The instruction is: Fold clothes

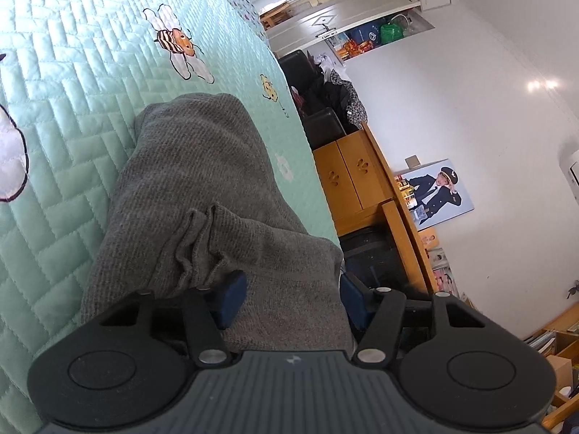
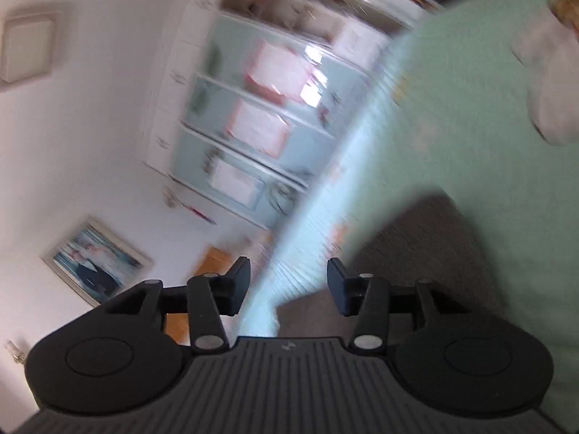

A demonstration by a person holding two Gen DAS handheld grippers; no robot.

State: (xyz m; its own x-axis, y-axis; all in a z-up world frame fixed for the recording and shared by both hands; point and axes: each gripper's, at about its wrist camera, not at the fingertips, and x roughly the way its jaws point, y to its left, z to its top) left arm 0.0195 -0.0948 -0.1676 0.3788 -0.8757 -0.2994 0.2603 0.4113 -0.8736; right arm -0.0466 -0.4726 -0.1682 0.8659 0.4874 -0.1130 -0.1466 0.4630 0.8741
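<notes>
A grey knitted garment lies folded lengthwise on a mint quilted bedspread, reaching the bed's edge. My left gripper straddles its near end. The blue pads stand apart with a thick bunch of the cloth filling the gap between them, and I see no squeeze on it. The right wrist view is blurred. There my right gripper is open at the bed's edge with nothing between its fingers. Its right finger sits over the grey garment, and the bedspread is beyond.
Past the bed's edge stand a wooden cabinet, dark chairs heaped with clothes and a framed photo. The right wrist view shows a white shelf unit and a wall picture. A bee print marks the bedspread.
</notes>
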